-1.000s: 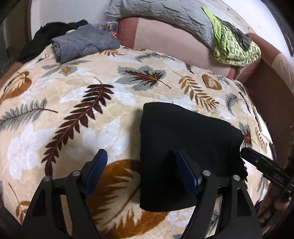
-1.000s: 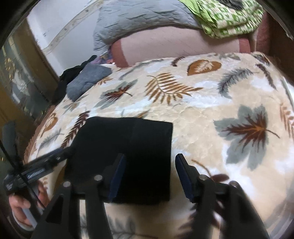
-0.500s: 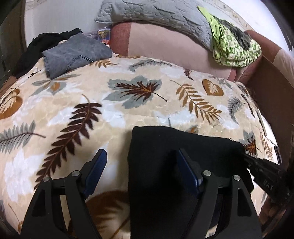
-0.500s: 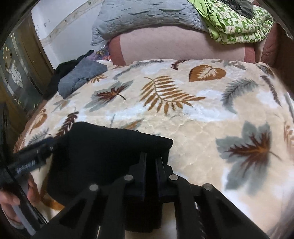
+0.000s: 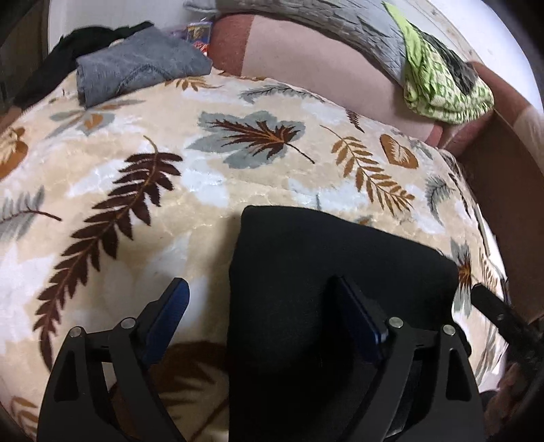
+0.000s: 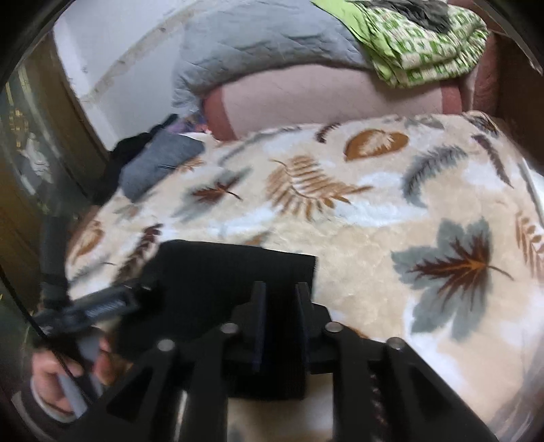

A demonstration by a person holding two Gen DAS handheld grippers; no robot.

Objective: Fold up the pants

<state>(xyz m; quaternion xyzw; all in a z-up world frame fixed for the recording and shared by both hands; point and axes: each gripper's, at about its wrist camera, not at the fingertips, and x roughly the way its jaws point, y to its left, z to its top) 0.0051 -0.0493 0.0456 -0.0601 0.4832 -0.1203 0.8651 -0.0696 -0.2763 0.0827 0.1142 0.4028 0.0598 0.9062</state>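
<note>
The black folded pants lie on the leaf-patterned blanket near its front edge. My left gripper is open, its left finger over the blanket and its right finger over the pants. In the right wrist view my right gripper is shut on the right end of the pants. The left gripper's body and the hand holding it show at the pants' left end.
A folded grey garment and dark clothes lie at the bed's far left. A pink bolster, a grey quilt and a green patterned cloth sit at the head. A brown bed frame runs along the right.
My right gripper has shut on the pants' right end and stays shut. The pants shifted slightly on the blanket. My left gripper stays open over their left end.
</note>
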